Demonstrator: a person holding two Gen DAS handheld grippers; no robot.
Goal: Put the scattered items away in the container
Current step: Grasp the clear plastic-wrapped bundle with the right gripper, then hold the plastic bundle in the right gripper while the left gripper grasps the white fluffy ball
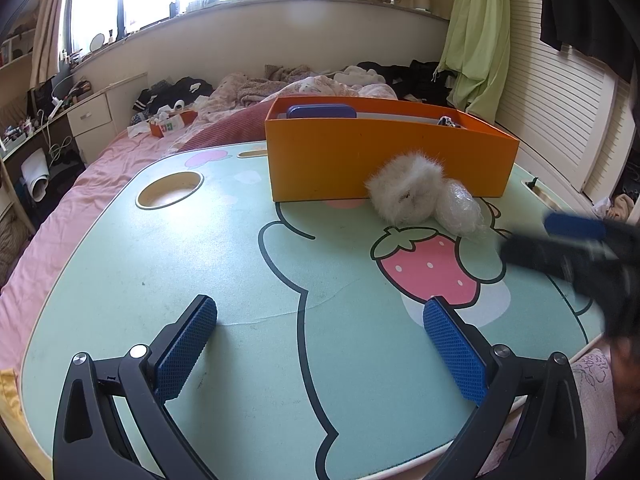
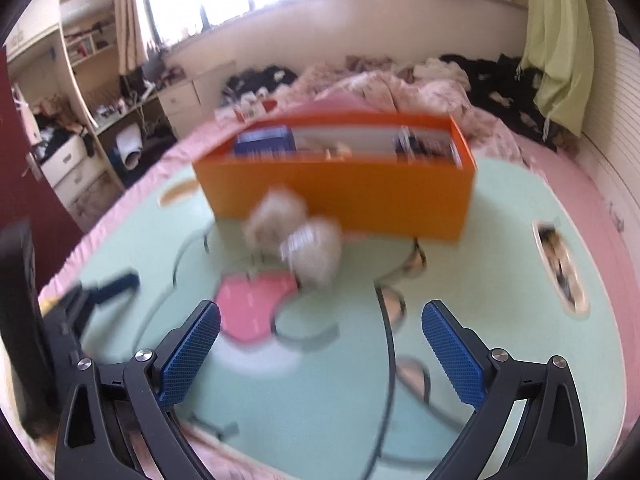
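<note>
An orange box (image 1: 384, 160) (image 2: 344, 192) stands at the back of the green cartoon table (image 1: 200, 248) (image 2: 500, 272), with a blue case (image 1: 320, 111) (image 2: 262, 142) and other items inside. A white fluffy ball (image 1: 404, 188) (image 2: 274, 218) and a bubble-wrapped bundle (image 1: 458, 208) (image 2: 316, 254) lie on the table against the box's front. My left gripper (image 1: 320, 328) is open and empty over the near table. My right gripper (image 2: 320, 332), blurred in the left wrist view (image 1: 576, 240), is open and empty, a short way in front of the bundle.
The table sits on a pink bed (image 1: 100, 176) with heaped clothes and blankets (image 1: 304, 84) behind the box. It has a cup hole at the back left (image 1: 170, 193) and a slot at the right edge (image 2: 560, 268). Drawers and shelves (image 1: 90, 120) stand left.
</note>
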